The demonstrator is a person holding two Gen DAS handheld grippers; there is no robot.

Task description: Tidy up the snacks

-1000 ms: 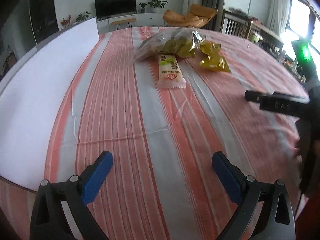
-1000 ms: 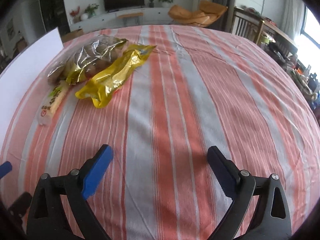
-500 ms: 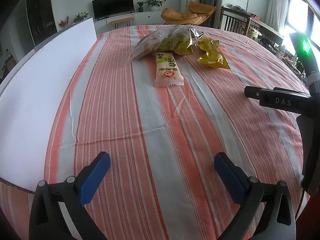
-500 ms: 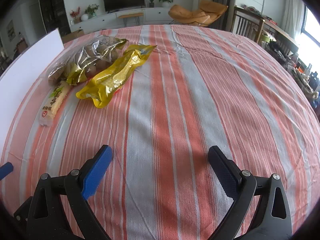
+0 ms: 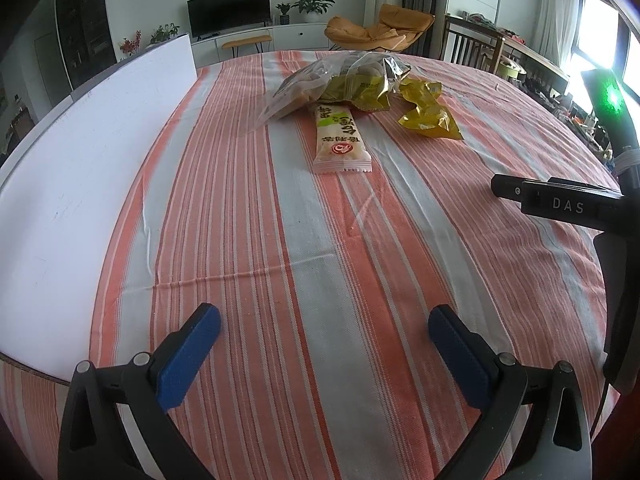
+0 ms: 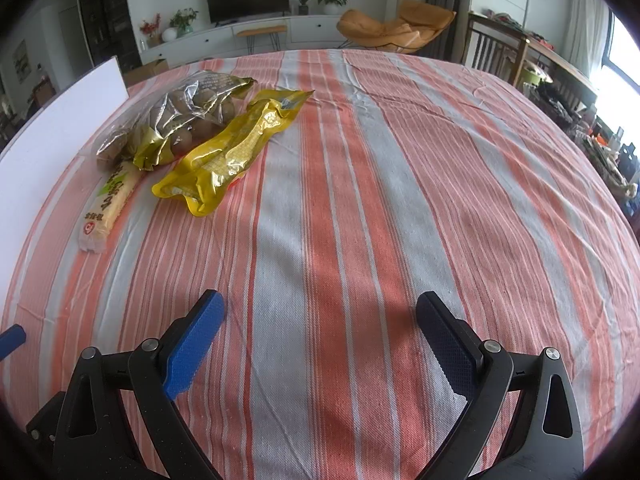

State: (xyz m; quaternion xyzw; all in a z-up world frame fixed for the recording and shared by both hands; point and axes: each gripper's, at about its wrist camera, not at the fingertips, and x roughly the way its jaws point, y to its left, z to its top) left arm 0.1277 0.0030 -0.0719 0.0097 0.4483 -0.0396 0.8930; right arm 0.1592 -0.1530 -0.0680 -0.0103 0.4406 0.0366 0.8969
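Three snacks lie together at the far side of the striped tablecloth (image 5: 304,240). A clear bag of round brown snacks (image 5: 336,82) (image 6: 180,118) is farthest. A long pale wafer packet (image 5: 339,140) (image 6: 107,204) lies in front of it. A crinkled yellow packet (image 5: 426,114) (image 6: 236,148) rests to their right. My left gripper (image 5: 324,332) is open with nothing between its blue pads, well short of the wafer packet. My right gripper (image 6: 320,320) is also open and empty, to the right of the snacks; its body (image 5: 576,204) shows at the right edge of the left wrist view.
A large white board (image 5: 76,176) (image 6: 52,128) lies along the table's left side. Beyond the table are a TV cabinet, an orange lounge chair (image 6: 396,28) and wooden chairs (image 6: 500,48). Bare cloth stretches between the grippers and the snacks.
The left gripper has lifted and tilted slightly, so the snacks sit lower in its view. The right gripper has barely shifted. Both stay open; no snack has moved.
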